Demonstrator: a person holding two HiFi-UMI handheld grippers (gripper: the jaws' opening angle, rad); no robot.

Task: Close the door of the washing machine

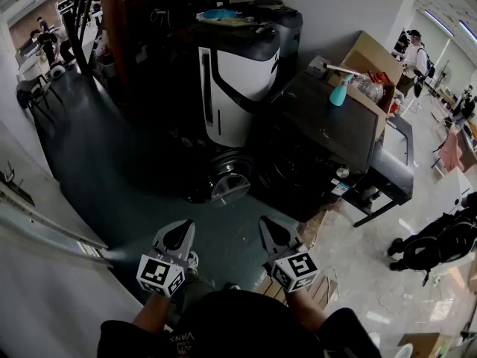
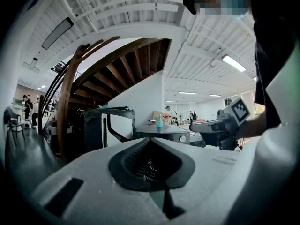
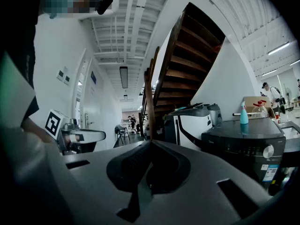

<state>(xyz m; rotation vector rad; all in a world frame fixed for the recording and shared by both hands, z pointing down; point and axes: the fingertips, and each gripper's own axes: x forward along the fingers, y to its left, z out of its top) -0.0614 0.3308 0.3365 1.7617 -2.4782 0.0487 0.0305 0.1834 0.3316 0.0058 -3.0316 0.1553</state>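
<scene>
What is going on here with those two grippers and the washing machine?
A person stands facing a dark front-loading washing machine, with the left gripper and the right gripper held out side by side. Both grippers are shut and empty, well short of the machine. Its round door hangs open beside the drum opening, and nothing touches it yet. A teal spray bottle stands on top of the machine.
</scene>
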